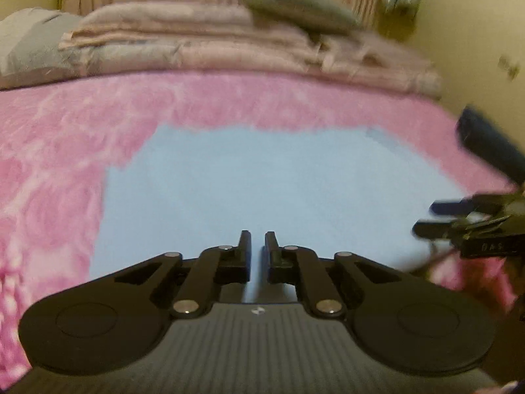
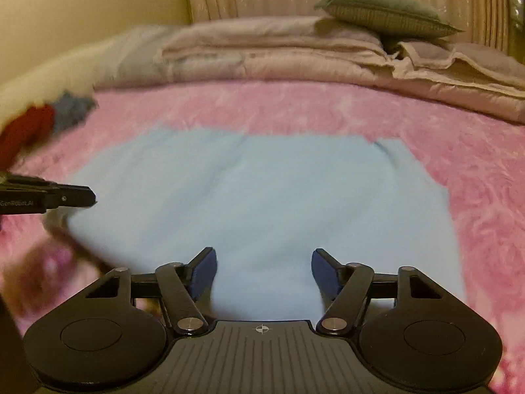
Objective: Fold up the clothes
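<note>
Black left tongs (image 1: 258, 246) sitting nearest the lens, jaws nearly together with only a thin slit and nothing between them, hovering over the near part of a light blue garment (image 1: 262, 184). Right tongs (image 2: 262, 272) standing apart, blue pads showing, no cloth pinched, though blue fabric is lying under and between the fingers. Garment is lying spread flat on the pink fleece blanket (image 1: 49, 138) covering the bed, probably laid out so an edge can be picked for a fold; no fold is visible yet, so I judge the task is early. Both tongs are pointing down toward the near hem, one at each side, likely lining up for a two-point pickup. Frames are blurring, so seams and sleeves are unclear.

Counts: one blue garment, two tongs, one grey-green cushion (image 2: 387, 13) resting on a stack of folded beige bedding (image 2: 279, 55) at the far end, one blurry red-and-blue bundle (image 2: 46, 118) at the left.
</note>
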A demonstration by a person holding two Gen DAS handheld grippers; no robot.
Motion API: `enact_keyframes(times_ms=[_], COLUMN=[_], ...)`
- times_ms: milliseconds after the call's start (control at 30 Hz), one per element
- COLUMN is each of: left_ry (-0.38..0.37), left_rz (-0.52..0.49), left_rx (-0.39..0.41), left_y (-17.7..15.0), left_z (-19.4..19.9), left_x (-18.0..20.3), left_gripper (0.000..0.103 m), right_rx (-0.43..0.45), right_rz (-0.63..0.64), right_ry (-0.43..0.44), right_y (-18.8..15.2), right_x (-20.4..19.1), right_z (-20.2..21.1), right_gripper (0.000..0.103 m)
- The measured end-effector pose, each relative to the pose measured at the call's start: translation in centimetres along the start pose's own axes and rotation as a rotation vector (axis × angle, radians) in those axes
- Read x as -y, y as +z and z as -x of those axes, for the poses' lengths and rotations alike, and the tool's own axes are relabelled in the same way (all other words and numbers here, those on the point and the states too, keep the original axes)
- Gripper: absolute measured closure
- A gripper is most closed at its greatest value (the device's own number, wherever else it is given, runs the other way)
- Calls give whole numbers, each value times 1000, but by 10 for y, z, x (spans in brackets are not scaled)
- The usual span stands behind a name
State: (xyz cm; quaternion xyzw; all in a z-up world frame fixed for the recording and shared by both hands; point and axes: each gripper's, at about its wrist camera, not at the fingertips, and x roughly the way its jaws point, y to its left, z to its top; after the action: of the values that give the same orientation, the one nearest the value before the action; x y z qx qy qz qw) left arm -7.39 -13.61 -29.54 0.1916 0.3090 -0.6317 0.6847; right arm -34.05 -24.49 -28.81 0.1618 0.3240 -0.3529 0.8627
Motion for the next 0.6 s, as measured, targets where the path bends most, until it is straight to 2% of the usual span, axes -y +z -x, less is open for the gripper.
enact_keyframes(times_ms=[67, 167, 300, 333, 467, 567, 600], left_ry=[40, 35, 84, 93, 139, 126, 141], left_rz=[23, 120, 209, 221, 190, 210, 208], left_rx=[18, 38, 35, 37, 31, 37, 18], left_y=[-14, -26, -29, -29, -28, -29, -31], left_z=[-1, 7, 24, 29, 41, 44, 40], left_x=[-14, -48, -67, -69, -50, -40, -39], left_gripper=[100, 100, 100, 101, 101, 97, 96], right_rx=[4, 14, 9, 7, 27, 69, 48], right_rz=[4, -112, -156, -183, -243, -274, -271], right_ry=[-43, -10, -148, -146, -164, -162, -163], right_y=[-9, -14, -14, -14, -11, -12, -16], right_x=[10, 45, 68, 73, 68, 56, 54], right_z=[-2, 6, 17, 21, 40, 60, 58], right_gripper=[36, 36, 36, 36, 36, 36, 36])
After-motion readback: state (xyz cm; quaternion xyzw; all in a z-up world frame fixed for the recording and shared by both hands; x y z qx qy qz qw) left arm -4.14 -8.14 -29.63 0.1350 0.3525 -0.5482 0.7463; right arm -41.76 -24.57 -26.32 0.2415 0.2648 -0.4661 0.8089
